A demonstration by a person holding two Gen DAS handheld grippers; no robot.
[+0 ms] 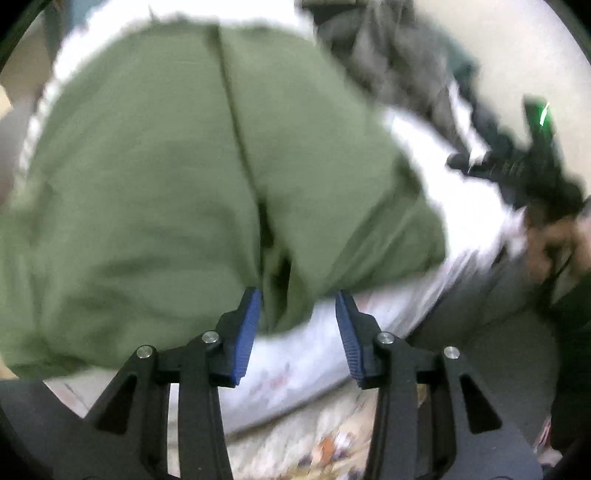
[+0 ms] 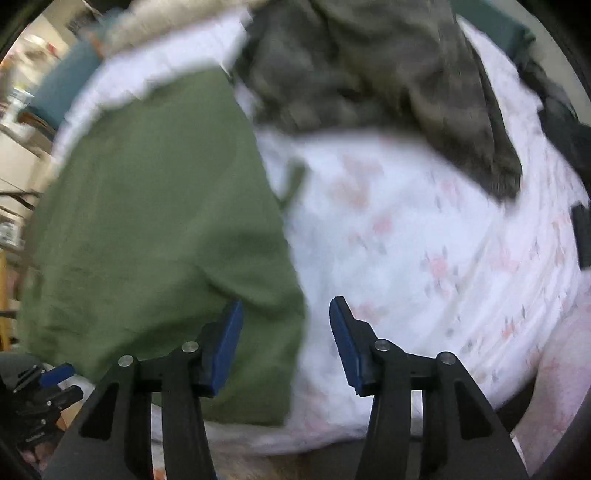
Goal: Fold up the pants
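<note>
Your olive-green cotton pants (image 1: pixel 155 192) are lying flat on a white, pink-flowered bedsheet (image 2: pixel 424 240). Your left gripper (image 1: pixel 298 295) is hovering over their near edge, blue pads apart, gripping nothing. Your right gripper (image 2: pixel 286 306) is likewise standing open, empty. A grey crumpled garment (image 2: pixel 369 74) is lying beyond.

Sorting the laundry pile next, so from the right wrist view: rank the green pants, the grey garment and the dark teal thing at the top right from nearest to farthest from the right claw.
1. Green pants: left, edge lying between the right claw fingers.
2. Grey garment: upper middle, crumpled on the floral sheet.
3. Dark teal thing: top right, beyond the grey garment.
</note>
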